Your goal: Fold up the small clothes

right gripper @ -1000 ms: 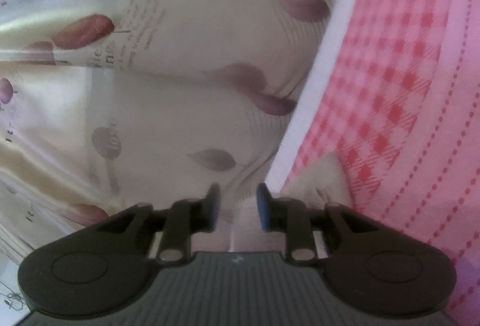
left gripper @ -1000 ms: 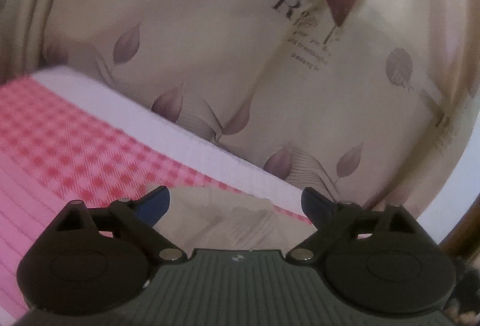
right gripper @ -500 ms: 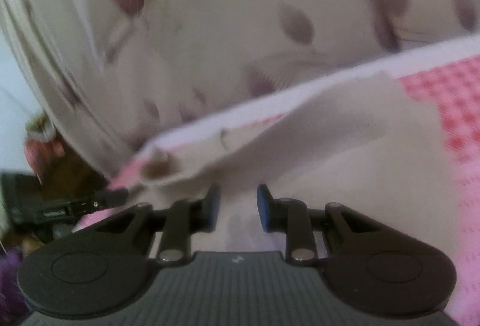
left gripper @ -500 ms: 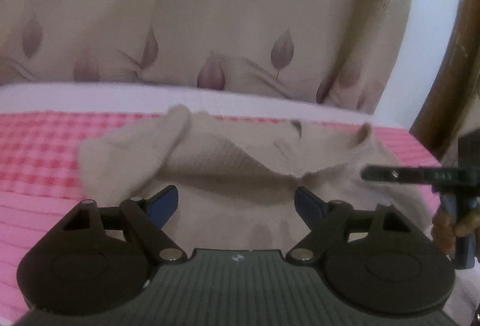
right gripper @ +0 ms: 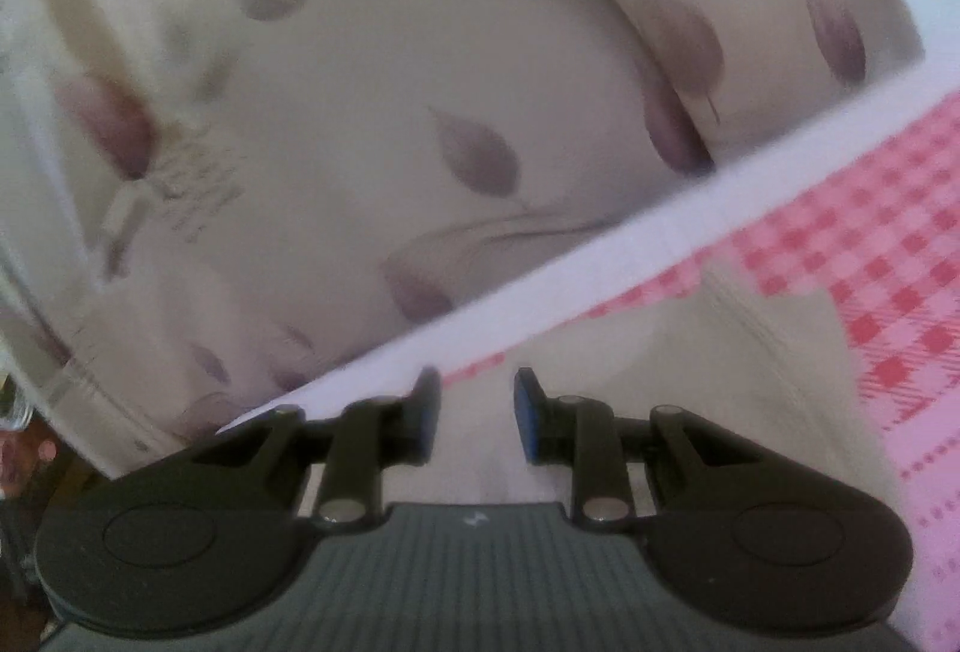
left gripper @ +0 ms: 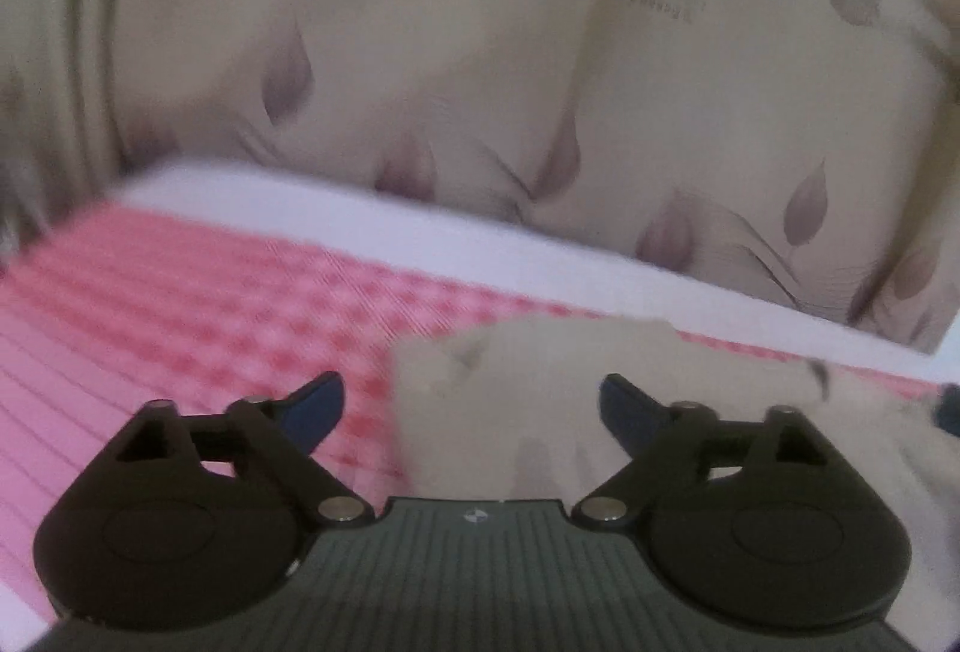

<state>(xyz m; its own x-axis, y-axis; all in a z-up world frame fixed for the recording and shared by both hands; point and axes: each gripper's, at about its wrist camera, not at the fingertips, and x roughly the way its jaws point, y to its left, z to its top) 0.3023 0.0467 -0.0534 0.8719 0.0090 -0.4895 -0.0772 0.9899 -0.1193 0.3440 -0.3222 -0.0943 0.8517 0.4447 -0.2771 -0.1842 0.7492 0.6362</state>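
A small beige garment [left gripper: 540, 388] lies on the pink checked sheet [left gripper: 198, 304]. My left gripper [left gripper: 471, 406] hovers low over the garment's left edge. Its jaws are opening wide, and the cloth showing in the gap lies flat on the sheet, not touched by the blue pads [left gripper: 318, 406]. In the right wrist view the same beige garment [right gripper: 672, 352] spreads under and to the right of my right gripper [right gripper: 477, 412]. That gripper's pads [right gripper: 528, 412] stand a narrow gap apart, with nothing pinched between them.
The sheet ends at a white mattress edge [left gripper: 480, 244], [right gripper: 600, 268]. Behind it hangs a cream curtain with purple leaves [left gripper: 480, 69], [right gripper: 420, 111]. Dark clutter [right gripper: 24, 448] shows past the bed's corner at the lower left of the right wrist view.
The left view has swung, so the garment now sits to the right instead of spread across the middle. The right view has rolled; the bed edge now slants up to the right.
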